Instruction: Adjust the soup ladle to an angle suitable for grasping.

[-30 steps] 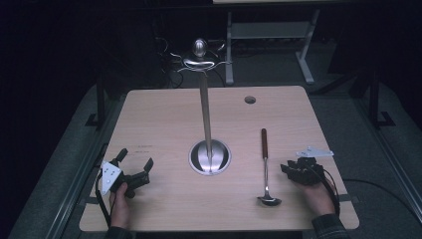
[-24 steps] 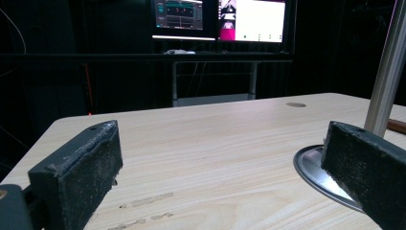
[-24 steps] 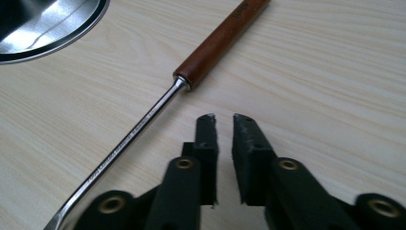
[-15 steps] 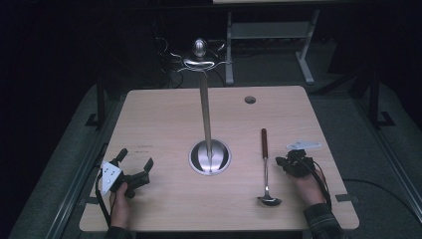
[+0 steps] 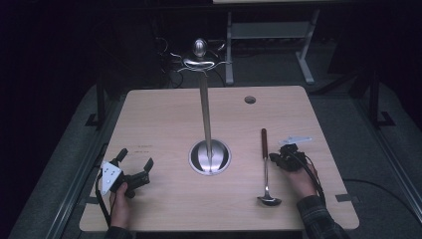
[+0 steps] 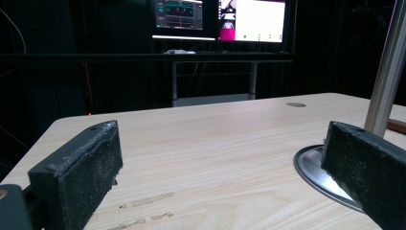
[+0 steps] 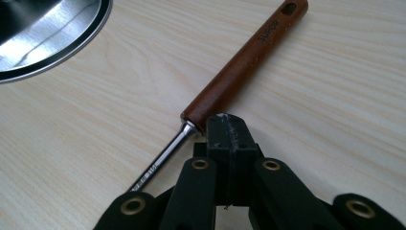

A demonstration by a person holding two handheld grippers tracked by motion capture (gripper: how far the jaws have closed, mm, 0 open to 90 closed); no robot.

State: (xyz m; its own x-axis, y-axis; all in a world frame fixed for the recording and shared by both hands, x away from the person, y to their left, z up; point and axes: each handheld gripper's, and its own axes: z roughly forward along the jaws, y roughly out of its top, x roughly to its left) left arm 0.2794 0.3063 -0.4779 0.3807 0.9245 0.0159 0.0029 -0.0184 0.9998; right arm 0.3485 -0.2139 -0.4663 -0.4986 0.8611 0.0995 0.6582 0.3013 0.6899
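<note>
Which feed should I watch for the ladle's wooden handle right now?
The right gripper view: the wooden handle is close and sharp, its hanging hole and lettering visible just ahead of the right gripper, whose jaws are together. The high view shows the whole ladle, small. The left gripper view catches a brown sliver at its right edge.

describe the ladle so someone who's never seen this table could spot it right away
Start at the tall steel stand on its round base mid-table, then look to its right. The ladle lies flat there beside the right claw, bowl toward the person. Its reddish-brown wooden handle sets it apart.
</note>
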